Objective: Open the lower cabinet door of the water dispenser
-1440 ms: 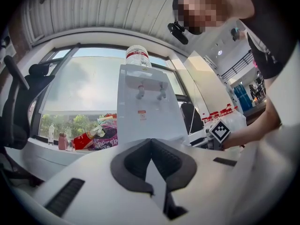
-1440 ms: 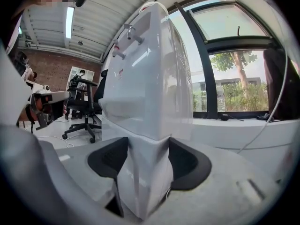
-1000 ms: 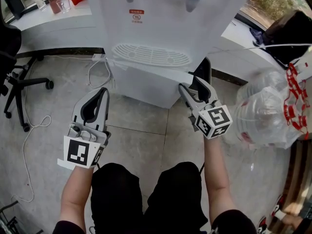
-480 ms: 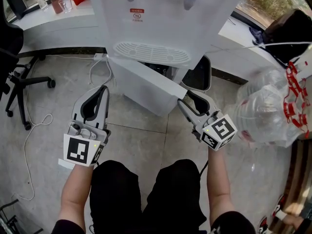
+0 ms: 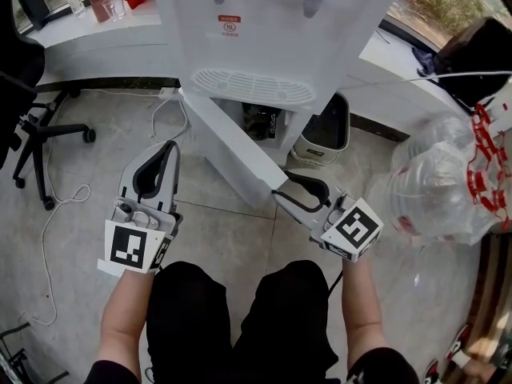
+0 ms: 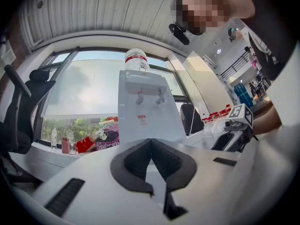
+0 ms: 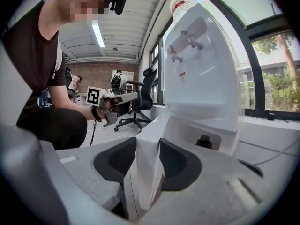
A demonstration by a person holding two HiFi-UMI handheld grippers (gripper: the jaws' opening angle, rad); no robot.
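The white water dispenser (image 5: 272, 30) stands ahead on the tiled floor. Its lower cabinet door (image 5: 232, 150) is swung well out on its left hinge, with its free edge toward me. My right gripper (image 5: 278, 192) has that free edge (image 7: 147, 163) between its pads, and the jaws are closing on it. The open cabinet shows a small dark object (image 5: 262, 122) inside. My left gripper (image 5: 170, 146) hangs left of the door with its fingertips together and nothing in them. It faces the dispenser (image 6: 143, 107) from a distance.
A white bin with a dark inside (image 5: 324, 130) stands right of the dispenser. An office chair (image 5: 32, 134) and a loose cable (image 5: 48, 214) lie at the left. A clear plastic bag (image 5: 436, 182) bulks at the right. My knees (image 5: 240, 318) are just below the grippers.
The door has swung farther out from the cabinet. My right gripper came toward me and leftward with its edge. The left gripper stayed put.
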